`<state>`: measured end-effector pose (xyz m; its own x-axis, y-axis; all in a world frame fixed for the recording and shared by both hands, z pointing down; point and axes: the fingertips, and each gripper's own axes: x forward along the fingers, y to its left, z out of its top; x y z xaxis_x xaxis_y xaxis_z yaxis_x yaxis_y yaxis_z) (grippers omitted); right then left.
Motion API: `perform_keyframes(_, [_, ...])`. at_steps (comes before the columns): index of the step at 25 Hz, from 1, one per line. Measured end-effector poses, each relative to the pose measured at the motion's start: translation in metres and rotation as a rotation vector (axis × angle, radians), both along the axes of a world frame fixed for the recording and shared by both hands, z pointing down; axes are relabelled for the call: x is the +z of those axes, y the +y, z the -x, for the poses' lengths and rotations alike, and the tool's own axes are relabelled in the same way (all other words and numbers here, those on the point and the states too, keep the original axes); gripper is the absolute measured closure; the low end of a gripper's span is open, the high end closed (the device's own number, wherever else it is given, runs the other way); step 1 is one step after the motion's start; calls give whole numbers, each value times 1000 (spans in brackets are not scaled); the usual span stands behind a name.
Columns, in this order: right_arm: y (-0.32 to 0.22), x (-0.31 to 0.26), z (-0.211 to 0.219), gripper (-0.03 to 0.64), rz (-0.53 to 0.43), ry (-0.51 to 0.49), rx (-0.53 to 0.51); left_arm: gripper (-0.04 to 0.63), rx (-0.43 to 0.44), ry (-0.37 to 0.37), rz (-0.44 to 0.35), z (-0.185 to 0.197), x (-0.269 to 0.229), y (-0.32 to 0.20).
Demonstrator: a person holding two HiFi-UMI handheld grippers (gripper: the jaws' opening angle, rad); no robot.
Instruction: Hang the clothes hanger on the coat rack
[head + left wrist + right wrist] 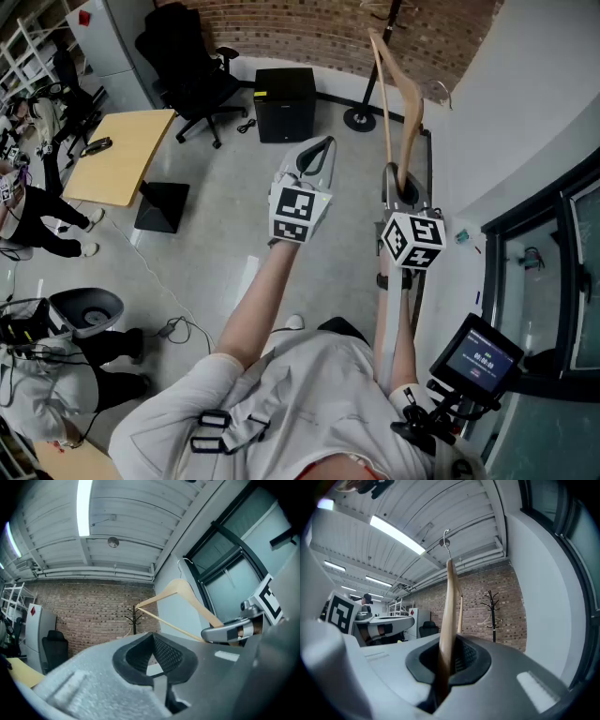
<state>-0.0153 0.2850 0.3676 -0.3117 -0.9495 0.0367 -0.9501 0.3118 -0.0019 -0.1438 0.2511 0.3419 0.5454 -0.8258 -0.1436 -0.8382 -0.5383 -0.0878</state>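
My right gripper [405, 192] is shut on one arm of a pale wooden clothes hanger [398, 98], which stands upright with its metal hook [446, 538] at the top. In the right gripper view the hanger [450, 602] rises straight out of the closed pads. The black coat rack [361, 112] stands far ahead against the brick wall, also seen as the rack [492, 613] to the right of the hanger and as the rack [134, 618] in the left gripper view. My left gripper [317, 155] is shut on nothing, level with the right one [234, 630] and to its left.
A white wall [506, 112] and dark-framed window [553, 244] run close along the right. A black box [284, 103], an office chair [192, 75] and a wooden desk [117, 155] stand to the left, with a seated person [37, 220] beyond. Grey floor [225, 216] lies ahead.
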Motion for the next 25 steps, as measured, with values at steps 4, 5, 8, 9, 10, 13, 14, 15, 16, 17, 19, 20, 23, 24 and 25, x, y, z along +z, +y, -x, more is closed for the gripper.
perform_keyframes(4, [1, -7, -3, 612, -18, 30, 63, 598, -20, 16, 60, 15, 18, -5])
perform_keyframes(5, [0, -9, -6, 612, -26, 24, 76, 598, -19, 22, 67, 14, 21, -6])
perform_keyframes(8, [-11, -10, -15, 612, -38, -6, 92, 597, -7, 39, 67, 6, 22, -14])
perform_keyframes(9, [-16, -9, -19, 612, -36, -13, 87, 597, 0, 53, 70, 3, 22, -18])
perform_keyframes(10, [-22, -6, -23, 612, -32, -16, 79, 596, 8, 74, 77, -1, 22, -22])
perform_keyframes(13, [-41, 4, -42, 612, -19, -16, 46, 595, 20, 130, 99, -20, 18, -39])
perform_keyframes(14, [-48, 6, -52, 612, -15, -17, 36, 595, 17, 128, 97, -29, 18, -47])
perform_keyframes(15, [-56, 9, -64, 612, -8, -21, 29, 595, 16, 123, 97, -41, 18, -56])
perform_keyframes(16, [-64, 12, -78, 612, 0, -31, 25, 594, 18, 121, 99, -54, 18, -65])
perform_keyframes(17, [-73, 14, -93, 612, 7, -46, 22, 594, 21, 123, 100, -67, 19, -73])
perform_keyframes(19, [-90, 18, -121, 612, 12, -77, 17, 594, 24, 123, 100, -93, 19, -91])
perform_keyframes(20, [-99, 20, -133, 612, 10, -83, 14, 594, 22, 121, 105, -104, 19, -99])
perform_keyframes(23, [-126, 27, -160, 612, 10, -75, -4, 593, 10, 120, 130, -132, 29, -123])
perform_keyframes(24, [-133, 31, -165, 612, 16, -74, -12, 592, 4, 116, 140, -139, 35, -130])
perform_keyframes(25, [-141, 35, -169, 612, 24, -76, -19, 592, -1, 110, 150, -145, 40, -136])
